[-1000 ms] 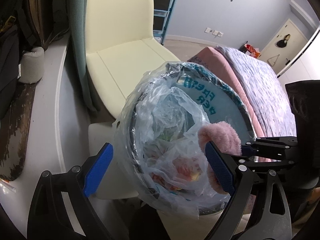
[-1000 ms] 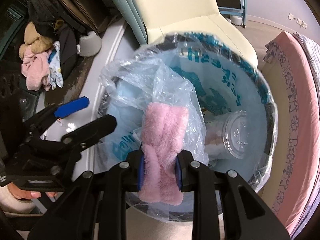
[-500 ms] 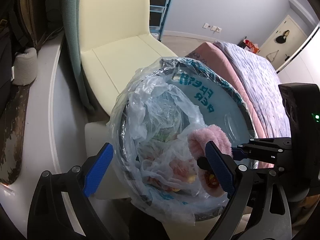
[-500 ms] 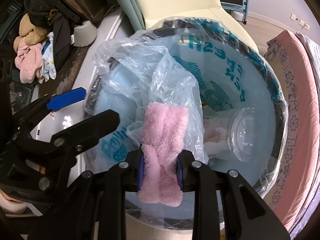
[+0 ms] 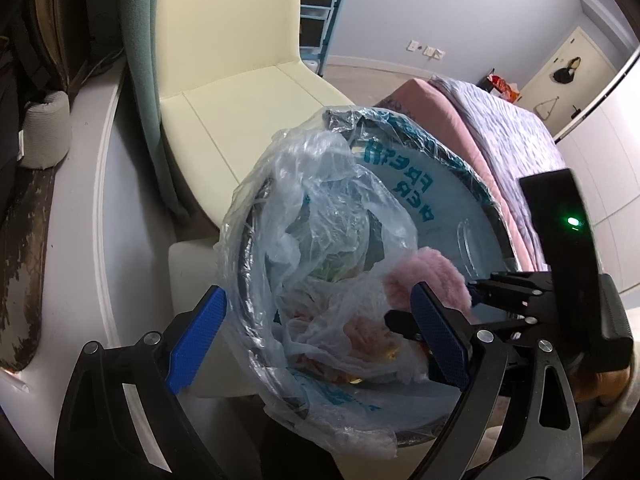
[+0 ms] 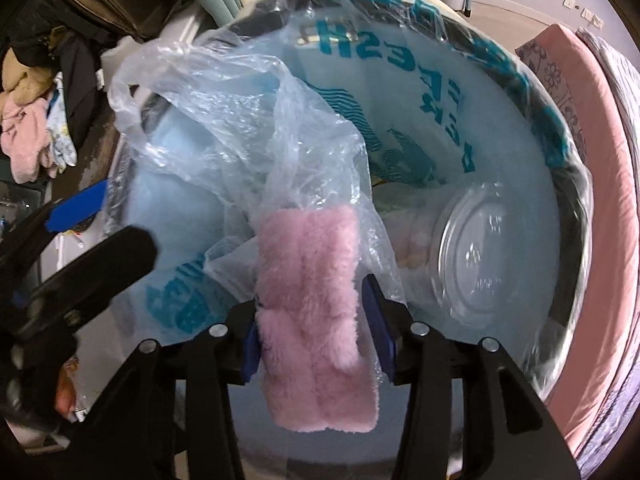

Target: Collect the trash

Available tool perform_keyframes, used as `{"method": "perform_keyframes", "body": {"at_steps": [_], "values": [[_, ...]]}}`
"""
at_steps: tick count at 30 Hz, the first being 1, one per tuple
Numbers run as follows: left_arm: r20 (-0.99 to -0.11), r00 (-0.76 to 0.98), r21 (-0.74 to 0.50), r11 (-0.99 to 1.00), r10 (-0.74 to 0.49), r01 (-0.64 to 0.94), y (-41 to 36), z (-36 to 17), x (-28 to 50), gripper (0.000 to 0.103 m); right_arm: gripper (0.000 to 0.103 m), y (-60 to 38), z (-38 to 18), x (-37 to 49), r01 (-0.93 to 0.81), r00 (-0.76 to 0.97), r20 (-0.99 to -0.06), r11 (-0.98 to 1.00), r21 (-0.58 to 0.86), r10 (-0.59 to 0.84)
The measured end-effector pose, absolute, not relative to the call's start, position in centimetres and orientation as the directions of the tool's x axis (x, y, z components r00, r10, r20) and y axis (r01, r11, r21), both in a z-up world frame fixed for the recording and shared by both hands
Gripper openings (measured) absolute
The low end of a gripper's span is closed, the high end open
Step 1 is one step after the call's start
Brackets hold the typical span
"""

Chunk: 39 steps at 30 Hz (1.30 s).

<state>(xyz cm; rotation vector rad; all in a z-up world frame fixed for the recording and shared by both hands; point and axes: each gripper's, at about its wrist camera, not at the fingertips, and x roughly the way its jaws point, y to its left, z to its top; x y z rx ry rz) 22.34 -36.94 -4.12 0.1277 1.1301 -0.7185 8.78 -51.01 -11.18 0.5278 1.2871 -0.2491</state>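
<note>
Both black two-finger grippers with blue pads are tipped steeply down over the round bin lined with a pale blue printed bag (image 6: 500, 92). The left gripper (image 5: 320, 344) sits at the bin's near-left rim, jaws spread wide, one blue pad outside the rim and the other over the inside, not clamping anything. The right gripper (image 6: 316, 338) comes in from the bin's right side, and its jaws have just been opening; a fluffy pink cloth strip (image 6: 312, 312) is between them, with a gap showing on its right side. A bit of hand shows behind each gripper body.
</note>
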Motion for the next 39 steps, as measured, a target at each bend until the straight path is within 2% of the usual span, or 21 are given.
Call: {"method": "perform_keyframes", "body": {"at_steps": [4,7,11,15,18,26,39], "values": [[-0.852,0.247,-0.255,0.777,-0.462,0.576,-36.2,-3.6,22.2,0.09,0.055,-49.9,-11.5,10.1,0.433,0.223,-0.974,0.89,0.143,0.048],[-0.844,0.256,-0.264,0.781,-0.471,0.565,-35.6,-3.3,22.2,0.09,0.056,-48.7,-13.4,11.4,0.405,0.103,-0.995,0.914,0.029,-0.013],[-0.845,0.253,-0.274,0.789,-0.471,0.55,-34.8,-3.3,22.1,0.09,0.057,-48.4,-15.8,12.4,0.421,-0.032,-0.999,0.907,-0.006,0.008],[-0.849,0.25,-0.27,0.79,-0.465,0.551,-34.6,-3.4,22.1,0.09,0.057,-49.5,-13.8,11.5,0.491,0.086,-0.995,0.867,0.086,0.05],[-0.845,0.254,-0.272,0.787,-0.471,0.554,-34.7,-3.2,22.3,0.09,0.07,-49.8,-12.4,10.6,0.502,0.145,-0.988,0.856,0.121,0.055],[-0.827,0.256,-0.284,0.765,-0.501,0.578,-35.1,-2.4,22.1,0.09,0.07,-49.5,-7.2,8.4,0.5,0.332,-0.943,0.849,0.172,-0.005],[-0.819,0.275,-0.269,0.76,-0.504,0.592,-35.6,-2.0,21.3,0.09,0.07,-49.9,-6.6,7.4,0.504,0.362,-0.932,0.844,0.185,-0.012]]}}
